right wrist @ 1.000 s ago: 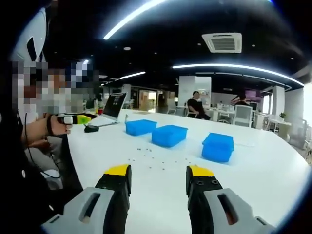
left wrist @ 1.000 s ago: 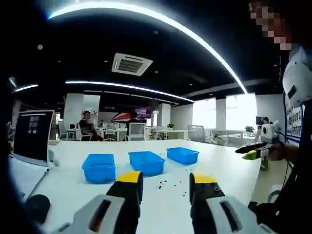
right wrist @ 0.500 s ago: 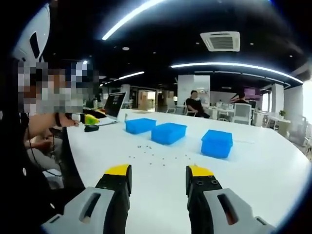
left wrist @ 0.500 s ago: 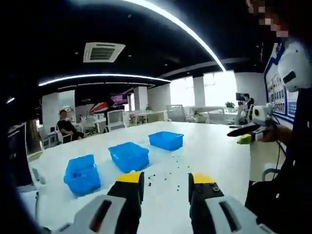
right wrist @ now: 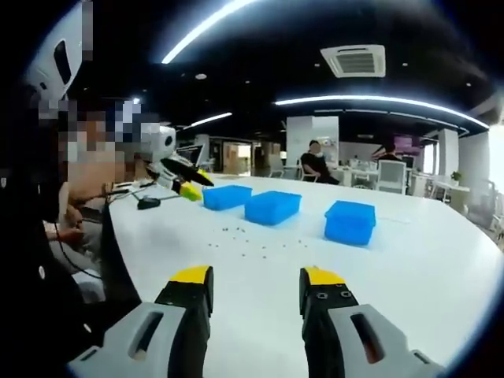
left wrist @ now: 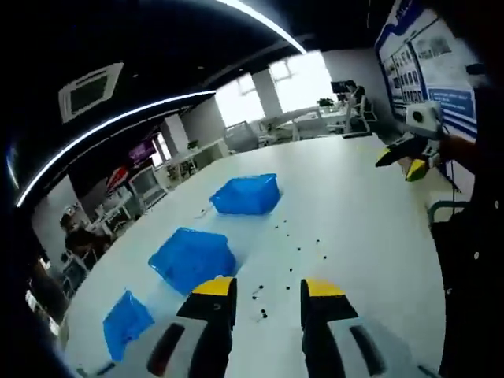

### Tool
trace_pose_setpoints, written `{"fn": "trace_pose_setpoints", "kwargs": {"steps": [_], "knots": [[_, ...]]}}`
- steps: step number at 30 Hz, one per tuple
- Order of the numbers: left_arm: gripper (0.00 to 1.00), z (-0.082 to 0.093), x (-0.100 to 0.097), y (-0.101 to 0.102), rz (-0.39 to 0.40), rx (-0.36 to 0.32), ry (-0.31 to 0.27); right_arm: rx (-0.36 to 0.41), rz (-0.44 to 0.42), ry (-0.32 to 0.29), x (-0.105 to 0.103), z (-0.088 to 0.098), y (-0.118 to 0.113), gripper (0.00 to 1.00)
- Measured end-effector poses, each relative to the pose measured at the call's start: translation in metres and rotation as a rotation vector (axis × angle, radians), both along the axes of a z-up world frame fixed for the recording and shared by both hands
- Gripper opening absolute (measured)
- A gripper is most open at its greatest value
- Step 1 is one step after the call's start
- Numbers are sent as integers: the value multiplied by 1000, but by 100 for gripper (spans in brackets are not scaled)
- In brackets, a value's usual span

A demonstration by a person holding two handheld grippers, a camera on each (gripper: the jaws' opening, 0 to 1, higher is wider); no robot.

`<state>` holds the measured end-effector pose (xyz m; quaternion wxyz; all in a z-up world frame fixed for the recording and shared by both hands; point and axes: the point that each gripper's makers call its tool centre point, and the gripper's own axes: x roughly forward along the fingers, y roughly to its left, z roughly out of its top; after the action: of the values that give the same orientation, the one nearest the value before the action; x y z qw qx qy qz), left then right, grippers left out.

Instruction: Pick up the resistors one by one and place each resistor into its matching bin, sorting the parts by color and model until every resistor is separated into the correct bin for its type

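Several tiny dark resistors (left wrist: 298,250) (right wrist: 253,245) lie scattered on the white table (left wrist: 354,213) (right wrist: 409,260) in front of three blue bins. In the left gripper view the bins (left wrist: 246,194) (left wrist: 192,257) (left wrist: 126,321) run in a slanted row to the left. In the right gripper view they (right wrist: 227,197) (right wrist: 272,207) (right wrist: 350,221) stand in a row beyond the parts. My left gripper (left wrist: 264,290) is open above the table near the parts, holding nothing; it also shows as the left gripper (right wrist: 185,178) at the left of the right gripper view. My right gripper (right wrist: 254,281) is open and holds nothing; the right gripper (left wrist: 403,160) appears far right.
A person's hand and dark sleeve (right wrist: 71,228) stand at the table's near edge. A black mouse (right wrist: 147,205) lies by the bins. People sit at desks (right wrist: 317,166) in the office behind. A wall poster (left wrist: 425,55) hangs at right.
The left gripper has swung and tilted down toward the table, so its view rolled and the bins shifted left. In the right gripper view the left gripper has moved in toward the bins.
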<state>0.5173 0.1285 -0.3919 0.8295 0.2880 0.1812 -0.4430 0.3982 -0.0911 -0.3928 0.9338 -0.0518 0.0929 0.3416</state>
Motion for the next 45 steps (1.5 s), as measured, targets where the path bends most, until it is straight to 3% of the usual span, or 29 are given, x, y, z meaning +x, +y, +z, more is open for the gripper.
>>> {"fn": "trace_pose_setpoints", "kwargs": {"steps": [8,13,18,22,25,36,45], "knots": [[31,-26,27,-21,-116,177,88,3,-25,8,-1,-2,-7,45],[30,-42,25,-30,-207,257,139,-1,-34,13,-2,-4,-10,45],[30,-55,29,-29,-281,381,120,-4,-44,19,-4,-6,-12,45],[28,-61,29,-35,-321,407,150,-14,-43,31,-5,-10,-13,45],[26,-66,32,-33,-362,468,167,-20,-44,34,-6,-10,-13,45],[22,-81,45,-30,-391,523,246,-22,-70,44,-7,-13,-18,45],[17,-87,49,-29,-397,515,295,-28,-66,48,-4,-14,-17,45]]}}
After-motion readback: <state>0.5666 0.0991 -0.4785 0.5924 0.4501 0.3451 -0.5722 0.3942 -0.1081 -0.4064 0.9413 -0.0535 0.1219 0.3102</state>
